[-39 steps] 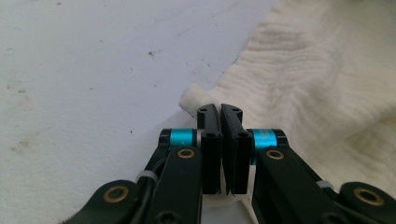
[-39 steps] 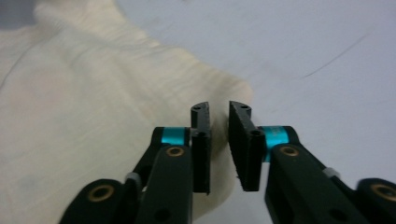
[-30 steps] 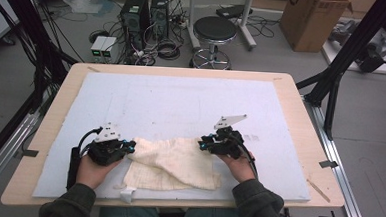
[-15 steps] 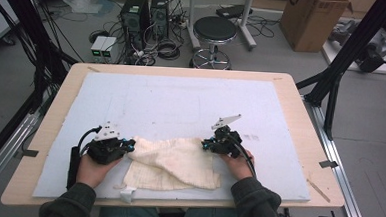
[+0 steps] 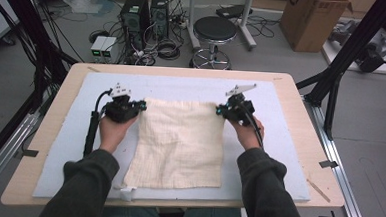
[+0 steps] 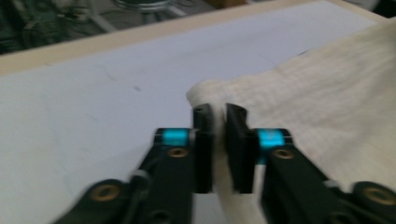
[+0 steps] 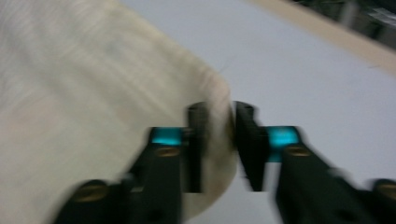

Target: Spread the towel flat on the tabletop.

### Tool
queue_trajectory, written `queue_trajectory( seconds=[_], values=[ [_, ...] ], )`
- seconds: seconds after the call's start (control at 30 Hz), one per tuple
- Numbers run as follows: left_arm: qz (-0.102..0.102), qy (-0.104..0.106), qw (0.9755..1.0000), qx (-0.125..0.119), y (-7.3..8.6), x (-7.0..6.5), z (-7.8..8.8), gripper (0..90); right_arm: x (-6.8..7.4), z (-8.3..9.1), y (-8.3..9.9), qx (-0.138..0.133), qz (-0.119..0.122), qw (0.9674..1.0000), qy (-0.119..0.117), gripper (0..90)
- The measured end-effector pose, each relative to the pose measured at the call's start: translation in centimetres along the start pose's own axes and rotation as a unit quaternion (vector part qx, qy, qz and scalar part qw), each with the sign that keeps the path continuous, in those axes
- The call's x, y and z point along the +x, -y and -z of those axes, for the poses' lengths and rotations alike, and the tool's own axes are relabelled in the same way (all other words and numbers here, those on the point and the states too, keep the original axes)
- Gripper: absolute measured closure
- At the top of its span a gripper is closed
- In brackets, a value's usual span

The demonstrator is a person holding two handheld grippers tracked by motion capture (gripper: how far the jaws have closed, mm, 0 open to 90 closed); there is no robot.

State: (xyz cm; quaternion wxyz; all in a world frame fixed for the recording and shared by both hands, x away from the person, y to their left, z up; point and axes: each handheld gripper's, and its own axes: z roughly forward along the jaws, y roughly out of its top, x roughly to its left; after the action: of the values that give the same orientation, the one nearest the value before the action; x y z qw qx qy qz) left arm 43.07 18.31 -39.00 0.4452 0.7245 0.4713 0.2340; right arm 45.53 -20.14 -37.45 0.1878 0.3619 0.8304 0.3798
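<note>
The cloth (image 5: 179,143) lies flat between left gripper (image 5: 140,105) and right gripper (image 5: 220,110).

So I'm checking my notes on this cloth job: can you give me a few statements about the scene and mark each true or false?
1. The cloth lies spread flat on the blue mat. True.
2. The left gripper is at the cloth's far left corner. True.
3. The right gripper is at the cloth's near edge. False: it is at the far right corner.
4. The cloth is dark green. False: it is cream.
5. In each gripper view, cloth sits between parted jaws. True.
</note>
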Motion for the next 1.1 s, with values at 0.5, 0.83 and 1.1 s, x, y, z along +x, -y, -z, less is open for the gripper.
queue_trajectory(
  seconds=[0.5,0.83,1.1],
  values=[
    [-0.069,0.08,0.9944,0.007,3.3,-1.4,5.1,58.3,1.5,2.6,2.9,-0.004,0.006,0.9963,-0.085,53.8],
    [-0.123,0.138,0.9826,0.019,7.8,-2.8,10.2,52.1,6.5,5.6,6.3,-0.029,0.056,0.9861,-0.154,50.9],
    [-0.144,0.178,0.9724,0.046,11.0,-3.3,11.0,53.1,8.9,5.5,9.6,0.006,0.095,0.9778,-0.187,50.5]
  ],
)
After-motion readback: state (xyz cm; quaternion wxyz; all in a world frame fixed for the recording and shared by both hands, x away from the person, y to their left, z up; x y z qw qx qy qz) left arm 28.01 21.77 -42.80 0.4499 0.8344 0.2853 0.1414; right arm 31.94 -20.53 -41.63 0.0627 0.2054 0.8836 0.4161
